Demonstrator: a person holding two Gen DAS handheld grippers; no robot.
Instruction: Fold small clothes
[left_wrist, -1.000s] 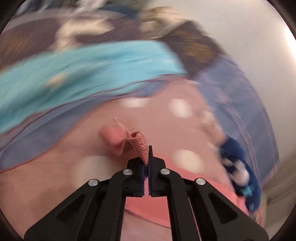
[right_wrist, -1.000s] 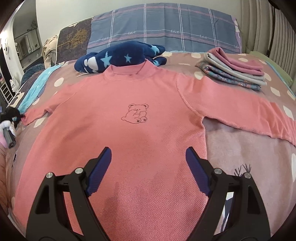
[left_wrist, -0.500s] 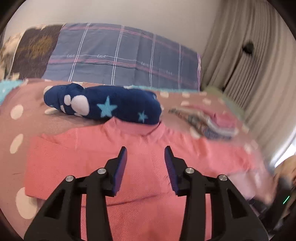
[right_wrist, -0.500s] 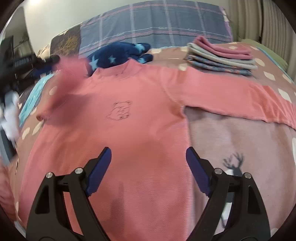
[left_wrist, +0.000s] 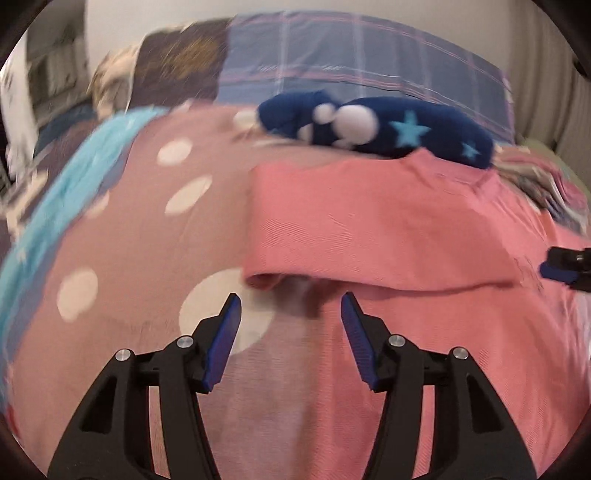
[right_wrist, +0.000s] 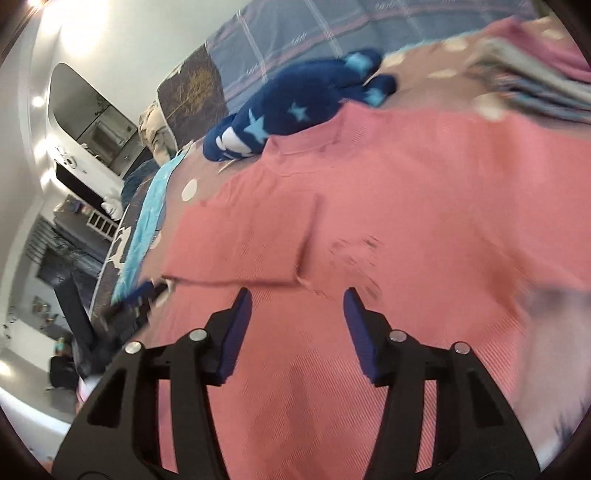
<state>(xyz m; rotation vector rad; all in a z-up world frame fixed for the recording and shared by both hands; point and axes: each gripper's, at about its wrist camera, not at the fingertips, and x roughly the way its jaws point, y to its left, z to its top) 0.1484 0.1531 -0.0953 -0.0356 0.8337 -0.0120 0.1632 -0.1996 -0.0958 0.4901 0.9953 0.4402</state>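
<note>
A pink sweater (left_wrist: 388, 229) lies flat on the bed, its left sleeve folded over the chest; it also shows in the right wrist view (right_wrist: 406, 192). My left gripper (left_wrist: 291, 325) is open and empty, just above the sweater's left edge below the folded sleeve. My right gripper (right_wrist: 297, 317) is open and empty over the sweater's body, near the cuff of the folded sleeve (right_wrist: 251, 236). The right gripper's tip shows at the right edge of the left wrist view (left_wrist: 565, 267).
A navy star-patterned garment (left_wrist: 376, 125) lies by the sweater's collar. A plaid pillow (left_wrist: 362, 70) is at the bed's head. A stack of folded clothes (right_wrist: 539, 74) sits at the far right. A turquoise cloth (left_wrist: 62, 192) lies along the left. The bedspread (left_wrist: 129, 236) is pink with white dots.
My left gripper let go of the sleeve cuff, opened and drew back left; the sleeve now lies folded across the chest. My right gripper swung left and tilted, staying open.
</note>
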